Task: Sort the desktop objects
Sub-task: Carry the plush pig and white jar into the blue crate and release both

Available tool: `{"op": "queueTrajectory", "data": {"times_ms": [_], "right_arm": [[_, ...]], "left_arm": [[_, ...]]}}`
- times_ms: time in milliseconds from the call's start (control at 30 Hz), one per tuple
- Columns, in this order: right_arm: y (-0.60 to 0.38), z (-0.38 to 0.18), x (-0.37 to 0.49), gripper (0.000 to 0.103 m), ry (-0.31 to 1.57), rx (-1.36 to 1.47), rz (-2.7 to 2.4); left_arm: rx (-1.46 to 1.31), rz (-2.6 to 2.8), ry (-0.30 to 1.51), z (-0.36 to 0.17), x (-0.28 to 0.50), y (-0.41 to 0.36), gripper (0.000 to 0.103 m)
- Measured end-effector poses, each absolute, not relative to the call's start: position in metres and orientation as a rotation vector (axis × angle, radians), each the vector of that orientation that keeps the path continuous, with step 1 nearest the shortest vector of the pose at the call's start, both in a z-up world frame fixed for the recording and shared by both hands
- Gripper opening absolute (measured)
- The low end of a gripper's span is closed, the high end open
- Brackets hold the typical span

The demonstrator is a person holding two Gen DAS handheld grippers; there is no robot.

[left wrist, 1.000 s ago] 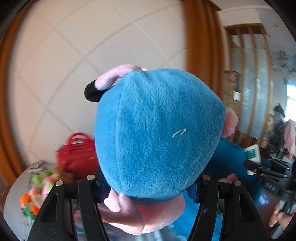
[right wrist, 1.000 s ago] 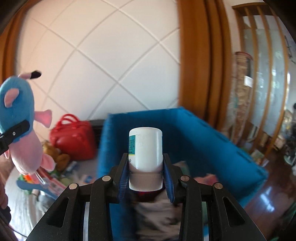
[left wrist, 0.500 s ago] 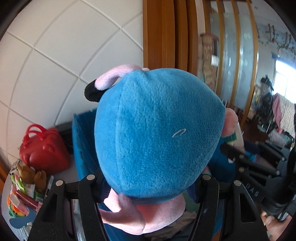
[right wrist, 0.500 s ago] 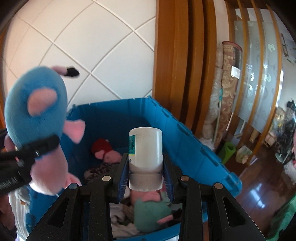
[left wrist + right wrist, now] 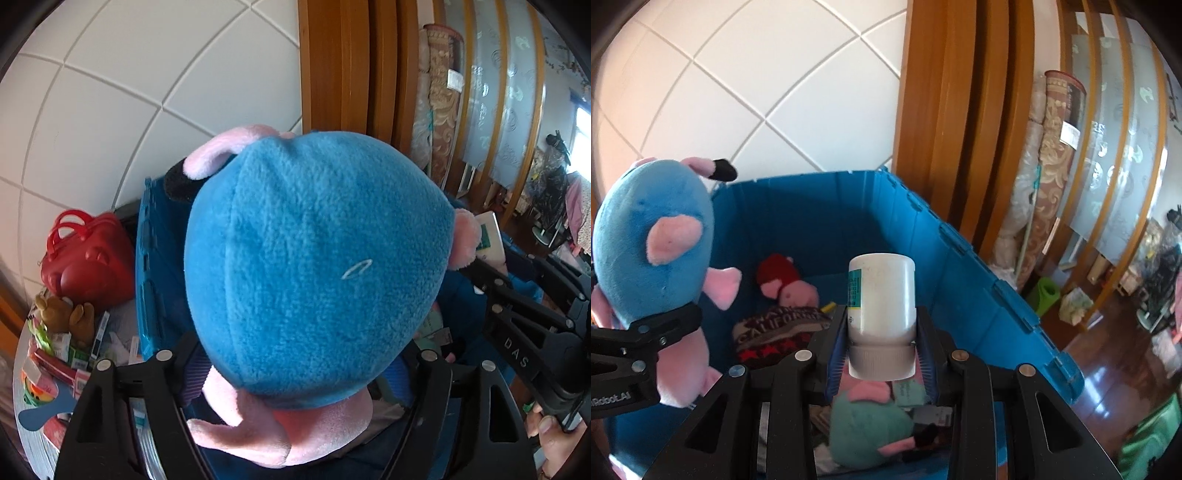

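A: We've got the left gripper (image 5: 303,373) around the blue plush toy (image 5: 317,258). Jaws have just been opening and the toy sits between them. In the left wrist view there's a visible gap at the left blue pad, so we read it as spread, not pinching.

B: Agreed. In the right wrist view the same toy hangs at the left edge, over the near left corner of the blue bin (image 5: 964,243). The black finger (image 5: 661,325) crosses its pink lower body. We can't tell whether it is touching from there.

A: Right gripper (image 5: 881,354)?

B: Pinching the white bottle (image 5: 882,295), cap end towards the camera, blue pads on both sides near the cap. It sits over the bin's near side.

A: Bin contents we can make out: a pink plush with a red hat (image 5: 786,284), a dark cloth with white lettering and red stars (image 5: 775,332), and a teal plush (image 5: 864,428) right under the bottle.

B: Outside the bin, to its left, a red handbag (image 5: 88,258) and a brown teddy (image 5: 62,314) among small packets on the table (image 5: 26,439). A hand (image 5: 550,439) shows at the lower right of the left view.
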State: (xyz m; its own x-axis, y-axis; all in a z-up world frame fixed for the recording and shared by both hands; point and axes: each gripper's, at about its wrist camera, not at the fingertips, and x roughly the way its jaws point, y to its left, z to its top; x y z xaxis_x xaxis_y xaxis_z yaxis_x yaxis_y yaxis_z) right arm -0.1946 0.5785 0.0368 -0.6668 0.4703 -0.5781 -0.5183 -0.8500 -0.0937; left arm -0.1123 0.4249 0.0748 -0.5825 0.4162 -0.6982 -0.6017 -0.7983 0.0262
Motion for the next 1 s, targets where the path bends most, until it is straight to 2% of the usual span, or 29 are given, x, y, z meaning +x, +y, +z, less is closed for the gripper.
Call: {"op": "queueTrajectory", "data": {"times_ms": [100, 133, 200, 233, 267, 367, 500, 600, 800, 1000], "right_arm": [[0.58, 0.032, -0.198, 0.036, 0.091, -0.851, 2.433], [0.581, 0.03, -0.199, 0.042, 0.086, -0.856, 2.426], [0.584, 0.028, -0.199, 0.061, 0.092, -0.866, 2.421], [0.584, 0.027, -0.198, 0.075, 0.091, -0.87, 2.418], [0.585, 0.026, -0.198, 0.083, 0.089, -0.869, 2.415], [0.586, 0.024, -0.194, 0.088, 0.085, -0.87, 2.406], [0.588, 0.025, -0.189, 0.097, 0.095, -0.866, 2.395], [0.59, 0.027, -0.185, 0.103, 0.118, -0.857, 2.402], [0.585, 0.03, -0.177, 0.103, 0.154, -0.852, 2.418], [0.558, 0.042, -0.165, 0.103, 0.165, -0.795, 2.472]], "left_arm": [[-1.014, 2.329, 0.382, 0.065, -0.115, 0.43, 0.08], [-1.037, 2.32, 0.389, 0.063, -0.116, 0.432, 0.08], [-1.082, 2.297, 0.403, 0.058, -0.118, 0.435, 0.08], [-1.098, 2.288, 0.41, 0.058, -0.118, 0.436, 0.08], [-1.11, 2.282, 0.411, 0.057, -0.118, 0.436, 0.08], [-1.053, 2.307, 0.386, 0.065, -0.112, 0.432, 0.08], [-0.943, 2.367, 0.424, 0.077, -0.102, 0.43, 0.089], [-0.933, 2.356, 0.413, 0.079, -0.098, 0.428, 0.089], [-0.85, 2.371, 0.391, 0.085, -0.084, 0.412, 0.089], [-0.758, 2.367, 0.273, 0.097, -0.073, 0.376, 0.089]]}}
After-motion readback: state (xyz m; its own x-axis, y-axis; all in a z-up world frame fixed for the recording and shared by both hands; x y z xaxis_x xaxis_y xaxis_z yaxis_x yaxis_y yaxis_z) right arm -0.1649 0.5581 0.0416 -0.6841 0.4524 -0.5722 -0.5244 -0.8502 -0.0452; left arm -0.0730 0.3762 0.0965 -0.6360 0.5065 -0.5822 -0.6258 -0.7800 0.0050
